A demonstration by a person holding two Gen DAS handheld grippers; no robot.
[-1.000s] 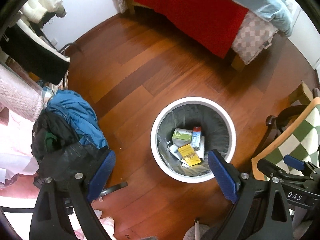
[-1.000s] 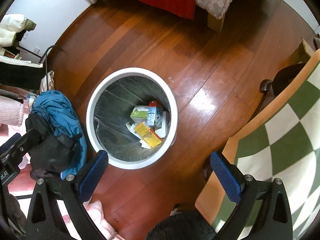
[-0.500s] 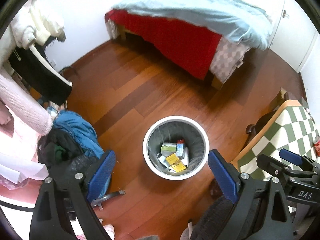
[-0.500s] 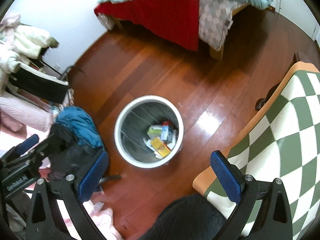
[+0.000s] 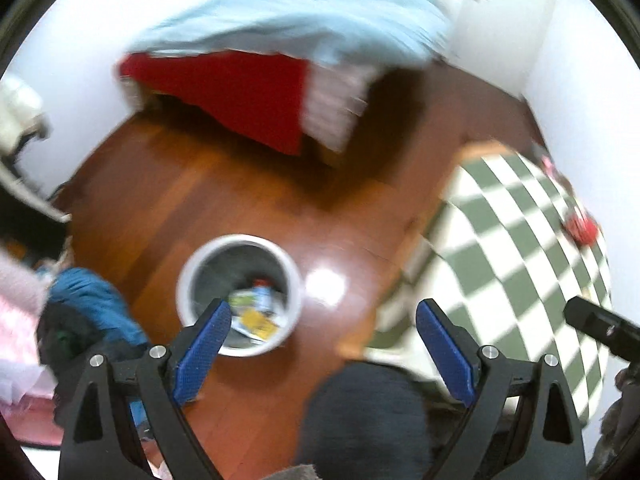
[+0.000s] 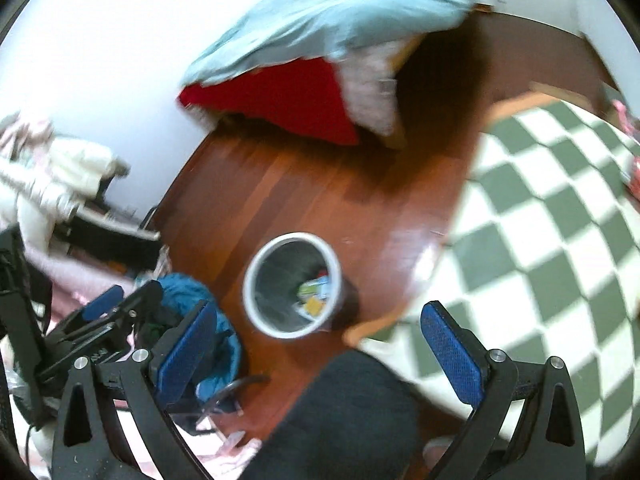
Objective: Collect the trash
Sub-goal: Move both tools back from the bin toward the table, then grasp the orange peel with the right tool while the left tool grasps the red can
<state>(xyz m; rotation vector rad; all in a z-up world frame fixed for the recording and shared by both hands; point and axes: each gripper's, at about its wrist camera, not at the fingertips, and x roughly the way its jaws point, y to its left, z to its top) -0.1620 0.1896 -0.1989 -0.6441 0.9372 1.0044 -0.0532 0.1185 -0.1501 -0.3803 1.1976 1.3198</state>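
Both grippers, left (image 5: 322, 342) and right (image 6: 318, 346), have risen away from the bin (image 5: 239, 294) since the earlier frame; jaws apart, empty. Trash (image 5: 256, 312) lies inside the bin, on the floor left of the table (image 5: 532, 248). Cartons look light, crushable; grasp across flat faces.

Glossy reddish wood floor (image 5: 224, 200) with a bright glare spot. Waste bin (image 6: 260, 312): smooth white rim, dark crinkly plastic liner. Checked green-white tablecloth (image 6: 540, 240), matt cloth. Gripper pads (image 5: 202, 346): blue, fine-textured; black matt plastic frames, metal screws.
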